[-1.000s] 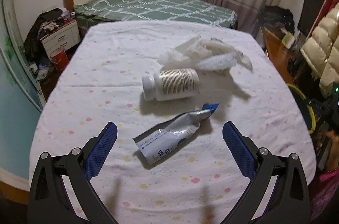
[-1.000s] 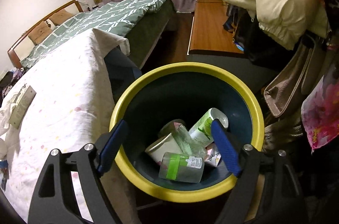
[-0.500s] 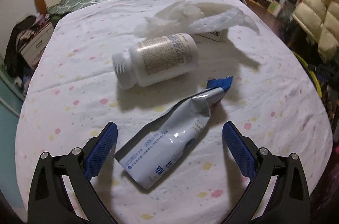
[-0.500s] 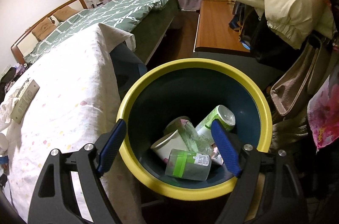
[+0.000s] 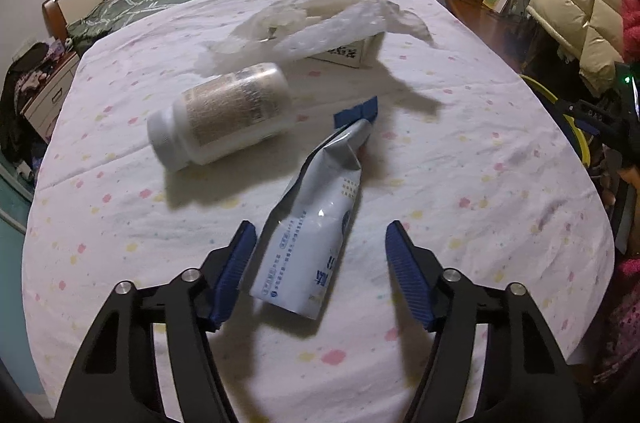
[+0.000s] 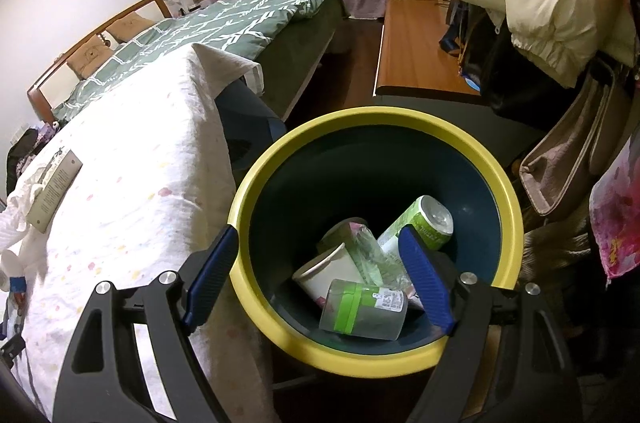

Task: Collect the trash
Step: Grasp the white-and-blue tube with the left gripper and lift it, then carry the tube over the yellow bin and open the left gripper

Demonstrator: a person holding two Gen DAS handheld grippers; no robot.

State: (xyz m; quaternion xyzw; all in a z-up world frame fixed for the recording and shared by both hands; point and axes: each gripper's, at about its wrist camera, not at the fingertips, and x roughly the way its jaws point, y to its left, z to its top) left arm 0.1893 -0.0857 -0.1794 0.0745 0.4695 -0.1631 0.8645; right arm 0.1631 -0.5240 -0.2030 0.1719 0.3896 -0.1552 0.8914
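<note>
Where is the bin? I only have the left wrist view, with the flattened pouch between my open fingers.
Observer: The yellow-rimmed bin stands beside the table, just off its cloth-covered edge, right under the open right gripper.
Operator: Is there room left in it?
Observer: Yes. A paper cup, a green can and a clear jar with a green band lie at the bottom, well below the rim.
Operator: Is the right gripper carrying anything?
Observer: No, nothing sits between its fingers.
</note>
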